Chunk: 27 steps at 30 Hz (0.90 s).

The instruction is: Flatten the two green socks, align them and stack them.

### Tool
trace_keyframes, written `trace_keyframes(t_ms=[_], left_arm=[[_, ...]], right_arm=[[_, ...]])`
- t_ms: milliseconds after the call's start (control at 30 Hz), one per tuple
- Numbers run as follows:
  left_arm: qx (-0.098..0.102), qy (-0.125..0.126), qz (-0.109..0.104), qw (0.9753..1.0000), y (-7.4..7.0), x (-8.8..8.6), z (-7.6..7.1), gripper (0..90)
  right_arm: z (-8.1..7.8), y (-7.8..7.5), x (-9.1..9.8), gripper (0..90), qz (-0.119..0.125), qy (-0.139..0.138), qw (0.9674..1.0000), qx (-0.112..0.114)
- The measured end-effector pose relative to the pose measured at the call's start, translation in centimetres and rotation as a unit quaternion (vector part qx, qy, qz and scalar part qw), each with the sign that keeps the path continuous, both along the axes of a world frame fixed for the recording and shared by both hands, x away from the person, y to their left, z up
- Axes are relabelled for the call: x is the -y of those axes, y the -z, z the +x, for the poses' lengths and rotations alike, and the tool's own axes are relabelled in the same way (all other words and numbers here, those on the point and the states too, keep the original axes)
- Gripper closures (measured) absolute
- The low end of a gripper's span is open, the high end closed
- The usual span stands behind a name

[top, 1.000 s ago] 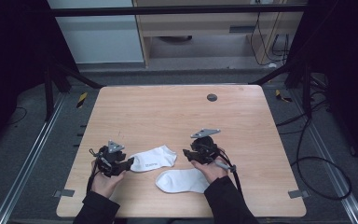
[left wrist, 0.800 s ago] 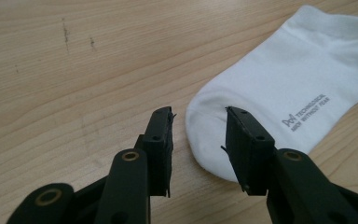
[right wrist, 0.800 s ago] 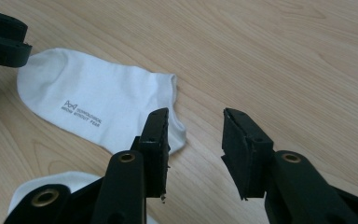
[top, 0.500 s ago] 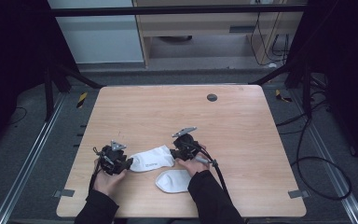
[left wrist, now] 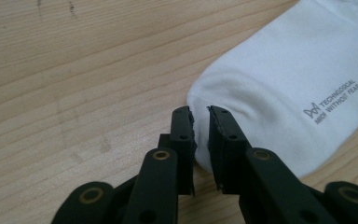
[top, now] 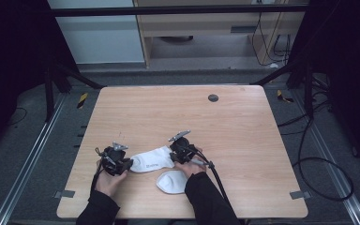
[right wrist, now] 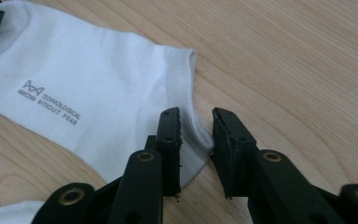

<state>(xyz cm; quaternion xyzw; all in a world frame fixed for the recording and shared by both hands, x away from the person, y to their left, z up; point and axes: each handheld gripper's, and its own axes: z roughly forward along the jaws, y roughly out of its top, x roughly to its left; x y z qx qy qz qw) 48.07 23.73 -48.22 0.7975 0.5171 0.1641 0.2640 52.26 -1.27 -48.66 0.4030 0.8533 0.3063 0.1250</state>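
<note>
A white sock (top: 151, 160) with grey lettering lies flat near the table's front edge, between my two grippers. My left gripper (top: 127, 164) is at its toe end. In the left gripper view its jaws (left wrist: 199, 112) have just been closing and stand almost together, with the toe edge of the sock (left wrist: 284, 79) pinched between them. My right gripper (top: 173, 153) is at the cuff end. Its jaws (right wrist: 196, 114) have also been closing but still stand apart, with the cuff corner of the sock (right wrist: 88, 79) between them. A second white sock (top: 171, 182) lies bunched just in front, beside the right forearm.
The wooden table (top: 178, 112) has a round dark grommet (top: 213, 98) at the back. Black frame posts and cables stand around the table on the floor. A cable (top: 215, 173) trails from the right gripper along the forearm.
My right gripper moved left and down to the sock's cuff. The second sock went from lying flat to bunched up. The left gripper stayed at the toe.
</note>
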Motion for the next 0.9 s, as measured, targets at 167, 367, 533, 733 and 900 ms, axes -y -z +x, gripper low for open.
trace_keyframes(t_ms=[167, 367, 533, 733, 900], left_arm=[[-0.001, 0.002, 0.000, 1.0000, 0.0, 0.2, 0.0, 87.7], [0.002, -0.002, -0.007, 1.0000, -0.1, 0.2, -0.1, 88.9], [0.015, 0.000, -0.020, 0.9997, -0.9, 0.0, -0.4, 89.0], [0.038, 0.006, -0.043, 0.9983, -2.4, 0.0, -1.1, 89.0], [0.054, 0.015, -0.060, 0.9966, -3.8, 0.5, -1.8, 89.1]], right_arm=[[-0.2, 0.1, -0.1, 81.8, 0.007, 0.007, 0.9999, -0.009], [-0.3, 0.0, 0.1, 86.3, 0.012, 0.004, 0.9999, -0.005], [-0.7, -0.8, 0.5, 86.5, 0.027, 0.001, 0.9996, 0.002], [-1.4, -2.4, 1.3, 86.5, 0.050, 0.001, 0.9987, 0.013], [-2.0, -3.7, 2.1, 86.6, 0.058, -0.005, 0.9980, 0.026]])
